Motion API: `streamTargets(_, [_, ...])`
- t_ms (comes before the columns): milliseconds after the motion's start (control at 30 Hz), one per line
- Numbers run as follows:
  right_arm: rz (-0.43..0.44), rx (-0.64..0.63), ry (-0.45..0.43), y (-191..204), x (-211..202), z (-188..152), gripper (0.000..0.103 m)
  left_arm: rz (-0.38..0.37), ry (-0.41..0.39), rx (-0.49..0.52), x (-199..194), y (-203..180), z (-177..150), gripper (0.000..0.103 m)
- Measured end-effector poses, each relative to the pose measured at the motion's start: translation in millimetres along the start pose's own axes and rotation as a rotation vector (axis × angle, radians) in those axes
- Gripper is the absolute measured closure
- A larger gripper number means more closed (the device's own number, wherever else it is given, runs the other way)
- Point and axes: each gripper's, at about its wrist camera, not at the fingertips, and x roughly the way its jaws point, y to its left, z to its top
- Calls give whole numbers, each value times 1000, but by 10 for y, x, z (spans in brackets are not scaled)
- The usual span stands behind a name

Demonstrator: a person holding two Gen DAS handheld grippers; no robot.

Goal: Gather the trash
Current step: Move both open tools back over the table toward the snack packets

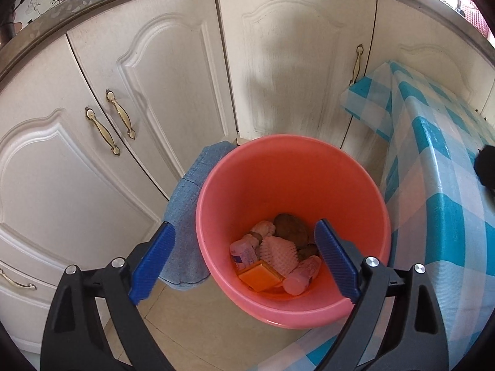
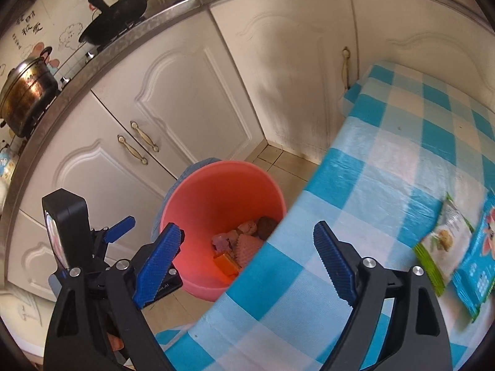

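Left gripper (image 1: 244, 259) hangs above the pink bin (image 1: 290, 160) on the floor, jaws spread wide with nothing between them; bin holds an orange box (image 1: 260, 275), small pink bottles (image 1: 301, 275), a white foam net (image 1: 278, 252) and brown lumps (image 1: 290, 225), so part of the trash is already in; blue mat (image 1: 185, 216) lies under the bin's cabinet side. Right gripper (image 2: 247, 261) hovers over the edge of the checked desk (image 2: 386, 154), jaws likewise released and empty; left gripper is visible in its view at lower left, beside the bin. Remaining trash judged to be the two wrappers on the desk: a green-and-white snack packet (image 2: 442, 241) and a blue packet (image 2: 482, 253) touching or overlapping it at the far right. Both lie flat, to the right of the right jaws; long axes run roughly towards and away from the camera, slightly slanted. Right hand is clearly the nearer; the bin sits off the desk's left edge, so the carry would go leftward. Packets look thin and flat; pinching an edge may be needed.
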Motion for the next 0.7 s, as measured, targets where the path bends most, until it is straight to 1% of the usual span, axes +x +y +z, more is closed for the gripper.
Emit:
streamTargets(200, [-34,12,-40,-171,-258,-115,15,-29,-7,-35,-71,54,4,11])
streamTargets(433, [-46,55,-83,-417,-586,-309,15,-61,-16,-61,-228,74,11,11])
streamTargets(633, [-97,57,-119,-562,-862,-533,15,-134,-36,-79,-435,13,18,11])
streamTargets(700, [-114,56,-124,-616,-932,-617,11,-165,-43,-76,-509,-33,22,11])
